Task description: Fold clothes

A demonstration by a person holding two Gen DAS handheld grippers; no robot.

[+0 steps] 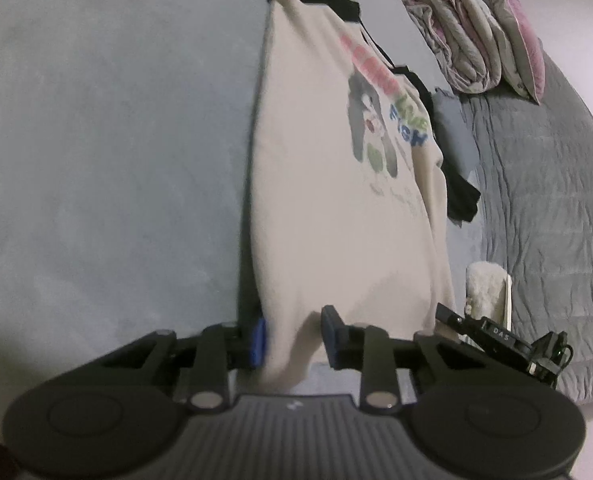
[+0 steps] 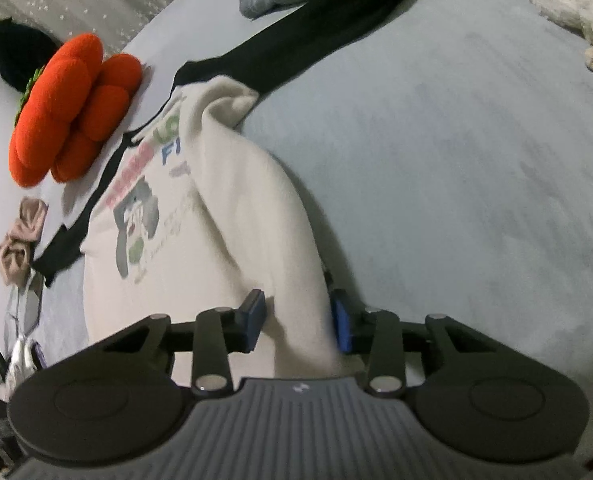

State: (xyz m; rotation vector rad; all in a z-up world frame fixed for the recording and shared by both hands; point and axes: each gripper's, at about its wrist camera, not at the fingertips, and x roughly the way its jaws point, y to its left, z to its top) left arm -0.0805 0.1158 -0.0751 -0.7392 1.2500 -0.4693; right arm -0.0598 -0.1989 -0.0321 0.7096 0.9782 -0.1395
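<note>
Shirt print (image 1: 380, 112) motion-blurred, lettering only partly legible. Black sleeve (image 2: 316, 36) cut off at top edge. Clutter at left edge (image 2: 20, 344) too small to ID.

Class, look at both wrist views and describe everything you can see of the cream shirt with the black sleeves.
The shirt is cream, soft-looking knit fabric, with black sleeves and a black neck trim. Its front shows a blurred grey cartoon figure under pink, green and blue lettering. It lies spread on a pale grey bed cover, partly bunched into a ridge along one side. Its bottom hem sits between the blue pads of the left gripper and the right gripper. An orange cushion lies beside its collar.
</note>
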